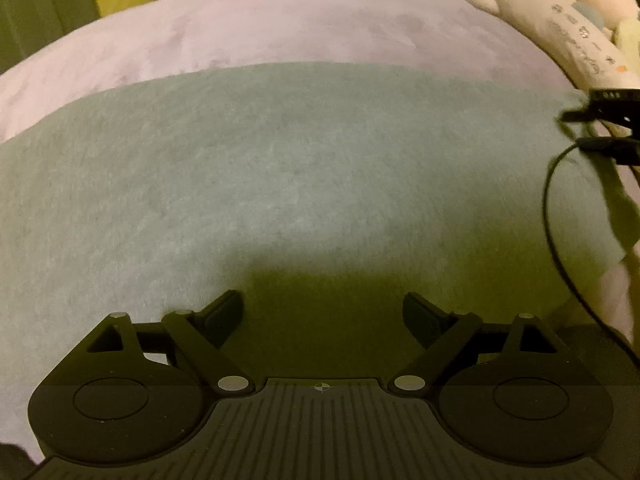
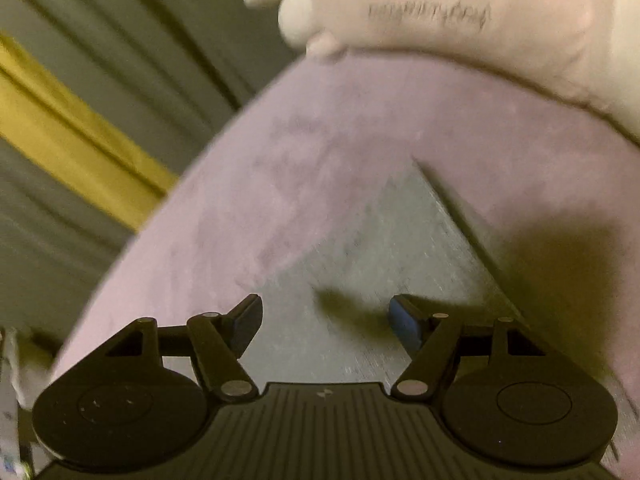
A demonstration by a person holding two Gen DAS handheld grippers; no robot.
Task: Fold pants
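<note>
Across the pale pink plush bed cover point(image 1: 280, 28) we see the grey knit pants point(image 1: 280, 168) spread flat, filling most of the left wrist view, their far edge running straight against the pink. Our left gripper point(image 1: 323, 312) hangs over the near part of the fabric with its jaws spread wide and nothing between them, only its own dark shadow on the cloth. At the right edge of that view we catch a piece of the right gripper point(image 1: 604, 120) and a thin black cable point(image 1: 556, 216) looping down, but it is cut off by the frame and smeared.

Over in the right wrist view everything is blurred. We make out a pointed corner of the grey pants point(image 2: 380, 248) lying on the pink cover point(image 2: 320, 132), with a dark fold line down its right side. Our right gripper point(image 2: 325, 320) sits above that corner, jaws parted and empty; whether the fingertips brush the cloth we cannot tell. A cream plush toy with printed lettering point(image 2: 460, 20) lies at the far edge of the bed, the print too blurred to read. Grey and yellow curtains point(image 2: 80, 128) hang beyond, partly out of frame.
</note>
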